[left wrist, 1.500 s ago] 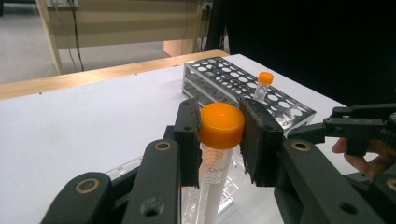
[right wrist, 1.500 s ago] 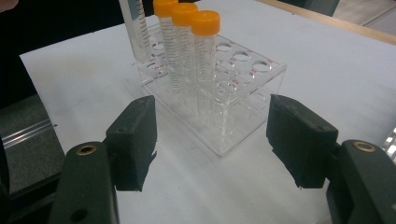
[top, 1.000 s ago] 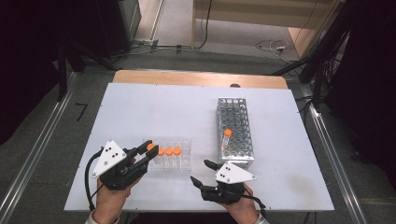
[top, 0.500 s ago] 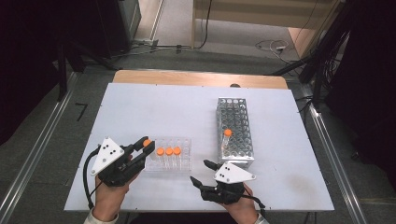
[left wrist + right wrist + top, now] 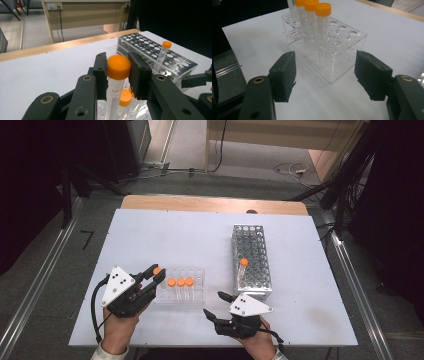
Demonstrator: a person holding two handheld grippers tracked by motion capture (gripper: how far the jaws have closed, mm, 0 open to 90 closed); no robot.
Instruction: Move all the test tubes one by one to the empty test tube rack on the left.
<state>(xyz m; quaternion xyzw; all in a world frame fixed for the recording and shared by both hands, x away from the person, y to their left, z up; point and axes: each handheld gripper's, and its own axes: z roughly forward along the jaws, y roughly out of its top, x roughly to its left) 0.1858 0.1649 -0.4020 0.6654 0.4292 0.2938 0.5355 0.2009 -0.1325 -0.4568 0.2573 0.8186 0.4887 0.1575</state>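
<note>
1. Right now the left gripper (image 5: 156, 272) is clamping an orange-capped tube (image 5: 117, 68) by its cap, both jaws pressing on it, at the left end of the clear plastic rack (image 5: 197, 292). In the left gripper view the tube's body is hanging down between the jaws, and whether its tip is sitting in a hole of that rack I cannot tell.

2. Three more capped tubes (image 5: 180, 282) are standing in a row in the clear rack, just beside the gripped one, so they are waiting their turn.

3. Over on the right, the metal rack (image 5: 251, 260) is holding a single tube (image 5: 243, 265) upright near its front end; nearly all its holes are sitting empty.

4. The right gripper (image 5: 214, 305) is resting on the table near the person's edge, between the two racks, its jaws standing apart with nothing between them. The right gripper view is looking straight at the clear rack from that spot.

5. Judging by the count, the job is looking like a transfer from the clear rack to the metal one, and it is sitting early: one tube delivered, one in the grip, three to go.

6. What is remaining for this tube is the carry across to the metal rack and the drop into a free hole.
</note>
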